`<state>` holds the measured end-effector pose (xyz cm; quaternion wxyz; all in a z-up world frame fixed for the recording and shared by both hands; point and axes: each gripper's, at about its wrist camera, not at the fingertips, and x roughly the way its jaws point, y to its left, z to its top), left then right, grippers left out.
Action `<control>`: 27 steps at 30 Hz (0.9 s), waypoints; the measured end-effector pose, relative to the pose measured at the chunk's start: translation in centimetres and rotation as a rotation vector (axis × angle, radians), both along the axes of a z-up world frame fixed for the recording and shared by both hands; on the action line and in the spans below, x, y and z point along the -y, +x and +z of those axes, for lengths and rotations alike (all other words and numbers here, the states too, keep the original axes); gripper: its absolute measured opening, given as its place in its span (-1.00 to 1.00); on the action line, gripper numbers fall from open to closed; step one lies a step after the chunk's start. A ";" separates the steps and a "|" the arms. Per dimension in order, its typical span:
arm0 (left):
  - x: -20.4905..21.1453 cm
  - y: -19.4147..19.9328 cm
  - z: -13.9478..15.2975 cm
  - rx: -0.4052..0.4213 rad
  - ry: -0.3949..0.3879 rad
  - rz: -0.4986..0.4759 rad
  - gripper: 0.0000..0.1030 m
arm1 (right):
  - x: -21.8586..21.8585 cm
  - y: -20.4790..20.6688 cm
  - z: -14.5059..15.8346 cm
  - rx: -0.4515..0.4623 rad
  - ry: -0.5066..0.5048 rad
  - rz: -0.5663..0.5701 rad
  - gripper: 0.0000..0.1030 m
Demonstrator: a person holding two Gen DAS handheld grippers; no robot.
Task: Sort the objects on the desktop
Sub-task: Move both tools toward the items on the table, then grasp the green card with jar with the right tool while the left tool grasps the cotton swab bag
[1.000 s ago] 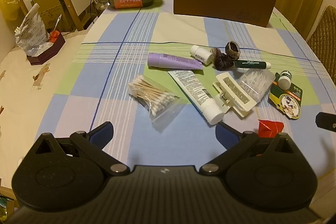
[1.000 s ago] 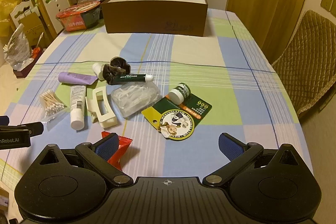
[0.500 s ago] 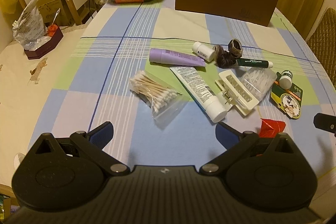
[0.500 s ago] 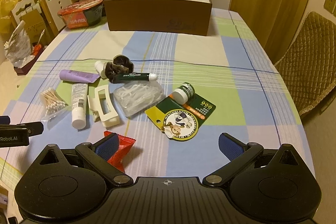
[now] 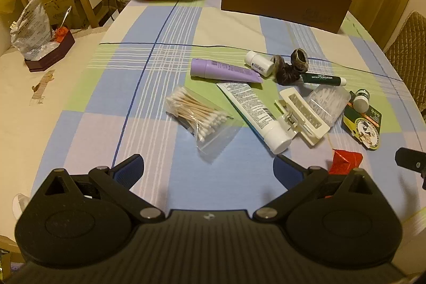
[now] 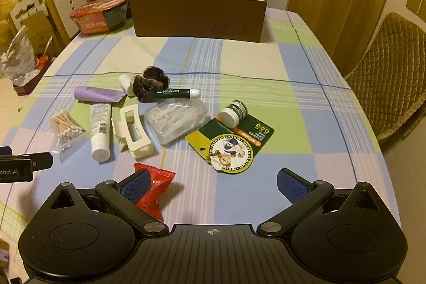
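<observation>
Both tongs are matte black plastic with round pivot housings, silver screws and a ribbed centre panel. The left tongs [image 5: 207, 169] and right tongs [image 6: 213, 181] carry blue textured fingertips [image 5: 127, 171]. White lettering ending "obot.AI" marks one side.

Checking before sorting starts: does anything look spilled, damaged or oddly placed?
Nothing is spilled or broken. The items lie in an untidy cluster: the dark scrunchie is draped over the green Mentholatum stick, and the small jar sits on the torn card.

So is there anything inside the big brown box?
No, the right wrist view shows only bare white walls inside the brown box; its floor is hidden.
</observation>
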<state>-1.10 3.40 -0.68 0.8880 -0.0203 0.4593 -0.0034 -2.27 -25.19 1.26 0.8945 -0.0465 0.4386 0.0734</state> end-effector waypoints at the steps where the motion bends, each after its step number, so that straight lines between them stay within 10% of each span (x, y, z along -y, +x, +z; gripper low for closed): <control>1: -0.1 0.0 0.0 0.000 -0.002 -0.003 0.98 | 0.0 -0.1 0.0 -0.001 0.001 -0.004 1.00; 15: -1.0 0.8 -0.4 -0.007 -0.042 -0.039 0.98 | 0.8 -0.1 -0.5 0.008 -0.032 0.002 1.00; 27: -0.1 2.6 -1.1 0.004 -0.046 0.015 0.96 | 3.5 6.4 -2.0 0.047 -0.134 0.461 0.99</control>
